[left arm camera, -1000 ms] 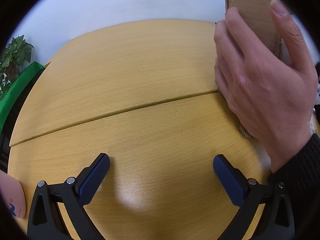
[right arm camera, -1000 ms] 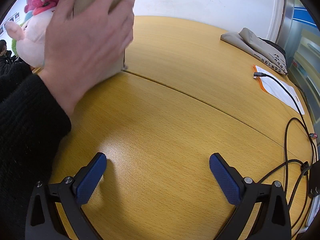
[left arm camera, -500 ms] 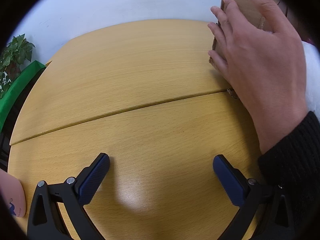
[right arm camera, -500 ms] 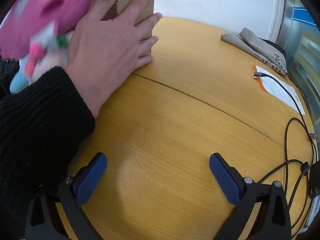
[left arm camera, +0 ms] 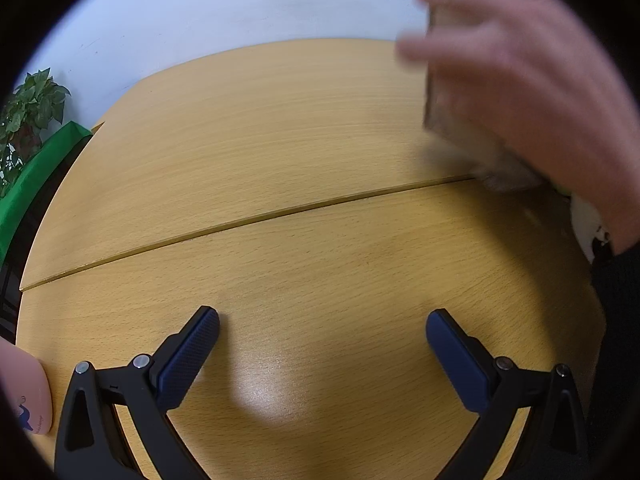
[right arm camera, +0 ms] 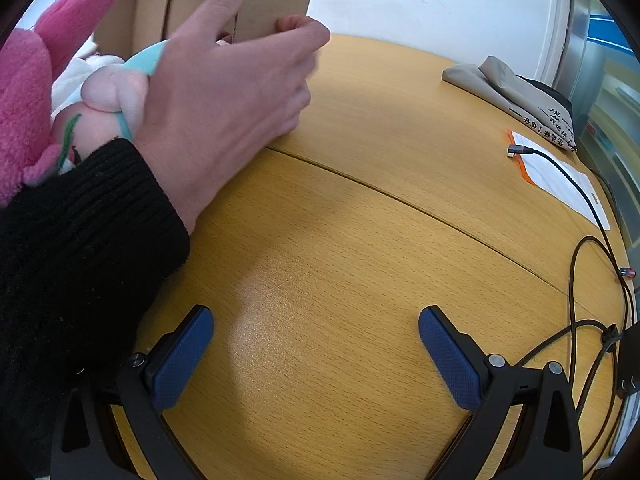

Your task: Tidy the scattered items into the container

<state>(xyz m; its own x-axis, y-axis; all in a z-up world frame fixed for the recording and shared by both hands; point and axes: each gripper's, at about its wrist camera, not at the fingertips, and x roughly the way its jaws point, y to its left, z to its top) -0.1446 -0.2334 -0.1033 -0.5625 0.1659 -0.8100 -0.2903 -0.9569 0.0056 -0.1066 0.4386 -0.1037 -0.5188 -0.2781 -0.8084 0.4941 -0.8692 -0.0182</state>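
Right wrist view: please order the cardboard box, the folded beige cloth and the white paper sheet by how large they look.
1. cardboard box, partly cut off
2. folded beige cloth
3. white paper sheet

The last two look alike, so their order is unsure.
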